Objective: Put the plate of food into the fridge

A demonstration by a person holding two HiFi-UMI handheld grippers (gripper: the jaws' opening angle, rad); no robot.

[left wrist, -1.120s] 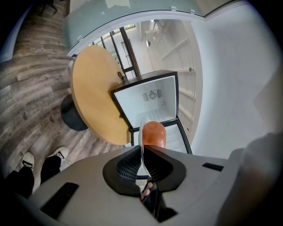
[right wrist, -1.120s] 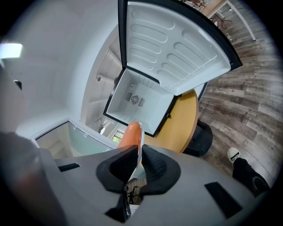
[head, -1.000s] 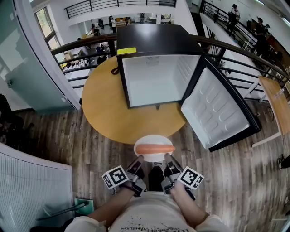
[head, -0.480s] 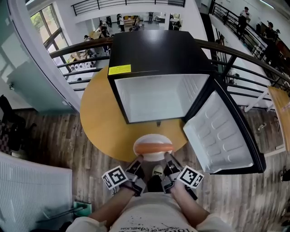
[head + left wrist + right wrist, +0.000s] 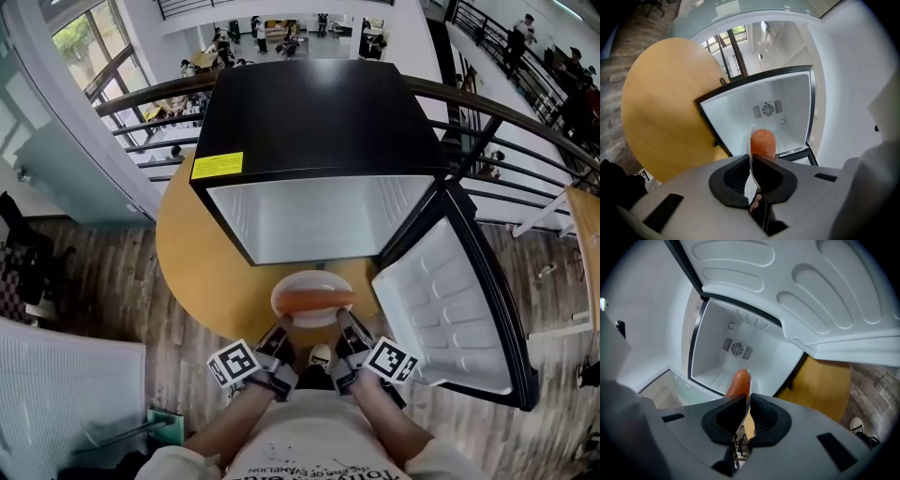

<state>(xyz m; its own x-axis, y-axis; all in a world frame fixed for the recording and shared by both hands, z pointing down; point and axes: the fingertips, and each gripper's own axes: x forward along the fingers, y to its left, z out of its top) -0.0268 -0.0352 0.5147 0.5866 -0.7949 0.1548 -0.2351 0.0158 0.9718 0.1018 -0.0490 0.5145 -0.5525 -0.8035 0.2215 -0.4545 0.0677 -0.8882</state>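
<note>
A white plate [image 5: 310,280] with an orange sausage [image 5: 312,300] across it hangs over the near edge of the round wooden table [image 5: 197,253], in front of the open black fridge [image 5: 314,112]. My left gripper [image 5: 283,329] is shut on the plate's near-left rim and my right gripper [image 5: 344,324] on its near-right rim. In the left gripper view the plate's thin edge [image 5: 750,157] runs between the closed jaws, with the sausage [image 5: 762,142] beyond them. In the right gripper view the sausage [image 5: 739,383] points at the empty white fridge interior [image 5: 736,350].
The fridge door [image 5: 448,314] stands swung open to the right, its white moulded liner [image 5: 797,287] close above my right gripper. A black railing [image 5: 506,122] curves behind the fridge. The floor is wooden planks [image 5: 103,319]. A shoe [image 5: 321,355] shows below the plate.
The view has come closer to the fridge. The plate, held by both grippers, has moved forward from over the floor to over the table's near edge.
</note>
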